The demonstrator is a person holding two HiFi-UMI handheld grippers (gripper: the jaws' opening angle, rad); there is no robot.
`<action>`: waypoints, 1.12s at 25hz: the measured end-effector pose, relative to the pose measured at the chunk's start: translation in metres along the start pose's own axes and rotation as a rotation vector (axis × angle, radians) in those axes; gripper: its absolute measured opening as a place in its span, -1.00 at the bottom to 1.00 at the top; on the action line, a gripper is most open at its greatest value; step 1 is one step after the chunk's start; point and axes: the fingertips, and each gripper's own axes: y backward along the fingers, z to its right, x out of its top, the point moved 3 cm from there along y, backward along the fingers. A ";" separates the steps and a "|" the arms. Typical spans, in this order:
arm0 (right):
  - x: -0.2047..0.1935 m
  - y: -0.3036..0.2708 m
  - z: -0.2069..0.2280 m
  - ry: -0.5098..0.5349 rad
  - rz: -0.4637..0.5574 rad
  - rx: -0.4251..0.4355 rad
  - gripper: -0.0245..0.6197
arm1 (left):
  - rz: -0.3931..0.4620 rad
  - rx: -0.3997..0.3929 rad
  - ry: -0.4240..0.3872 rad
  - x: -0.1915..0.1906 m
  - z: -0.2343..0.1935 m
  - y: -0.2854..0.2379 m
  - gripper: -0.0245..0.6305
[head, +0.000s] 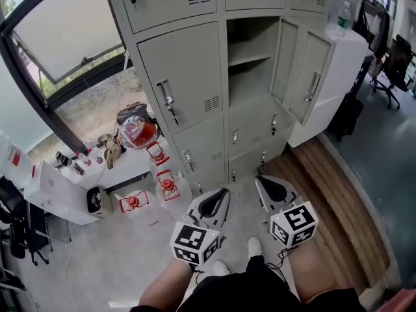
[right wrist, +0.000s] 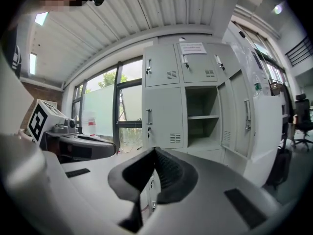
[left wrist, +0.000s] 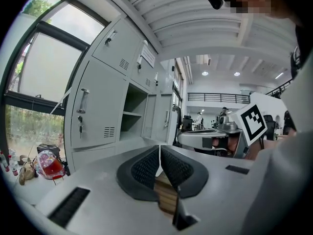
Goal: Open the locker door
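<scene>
The grey locker bank (head: 195,77) stands ahead of me. One middle door (head: 304,69) hangs swung out to the right, baring a compartment with a shelf (head: 250,57). The door to its left (head: 182,77) is closed, with a key in its lock. My left gripper (head: 218,197) and right gripper (head: 265,184) are held low, well short of the lockers, both shut with nothing between the pads. In the left gripper view the shut gripper (left wrist: 159,153) points toward the open compartment (left wrist: 132,114). The right gripper (right wrist: 154,153) faces the same compartment (right wrist: 203,116) and its open door (right wrist: 243,114).
Red lanterns (head: 168,186) and a bag (head: 136,130) sit on the floor at the left by a white box (head: 58,194). A white cabinet (head: 338,77) with a bottle (head: 344,15) stands right of the lockers. Wooden planks (head: 331,194) run along the right, with an office chair (head: 393,64) beyond.
</scene>
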 end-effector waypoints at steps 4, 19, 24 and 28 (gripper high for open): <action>-0.004 0.017 -0.007 -0.003 0.000 -0.036 -0.76 | 0.004 -0.045 -0.009 -0.001 0.012 0.003 -0.85; -0.004 0.042 -0.019 -0.006 0.015 -0.094 -0.76 | 0.023 -0.105 -0.028 0.004 0.031 0.016 -0.85; -0.003 0.040 -0.018 -0.012 0.019 -0.090 -0.76 | 0.026 -0.101 -0.031 0.006 0.029 0.016 -0.85; -0.003 0.039 -0.018 -0.014 0.015 -0.085 -0.76 | 0.027 -0.096 -0.028 0.007 0.028 0.016 -0.85</action>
